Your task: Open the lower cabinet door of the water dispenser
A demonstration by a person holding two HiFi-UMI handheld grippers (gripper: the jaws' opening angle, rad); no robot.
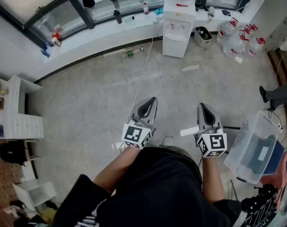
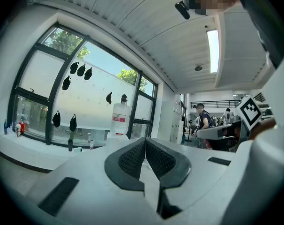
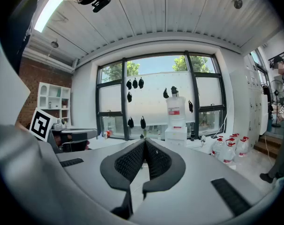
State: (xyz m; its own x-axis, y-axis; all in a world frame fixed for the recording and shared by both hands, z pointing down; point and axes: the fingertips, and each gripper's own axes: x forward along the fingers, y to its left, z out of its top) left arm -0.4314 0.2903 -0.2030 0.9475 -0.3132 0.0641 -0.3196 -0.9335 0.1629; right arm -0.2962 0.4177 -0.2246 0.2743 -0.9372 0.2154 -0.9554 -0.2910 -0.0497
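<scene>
Left gripper [image 1: 149,103] and right gripper [image 1: 201,106] both have their jaws pressed together on nothing, held out side by side in front of the person, while the water dispenser [image 1: 177,22] stands well apart from them across the bare floor [image 1: 96,103], against the window ledge. Its lower cabinet door [image 1: 174,45] looks shut, though it is too small here to make out any handle or edge. As I judge it, the main risk is arriving with jaws closed: they would have to spread before they can catch the door's edge, and a blunt push would only press it tighter or rock the unit with the bottle [image 3: 174,108] on top. A thin white cable [image 1: 142,74] trails over the floor between the person and the dispenser and could snag a foot on the way. The jugs [image 1: 238,39] beside the dispenser could block a door swinging that way. Counted: two grippers, one dispenser, one bottle on it, four or five red-capped jugs, one cable, one clear plastic bin [image 1: 255,148] at the person's right
</scene>
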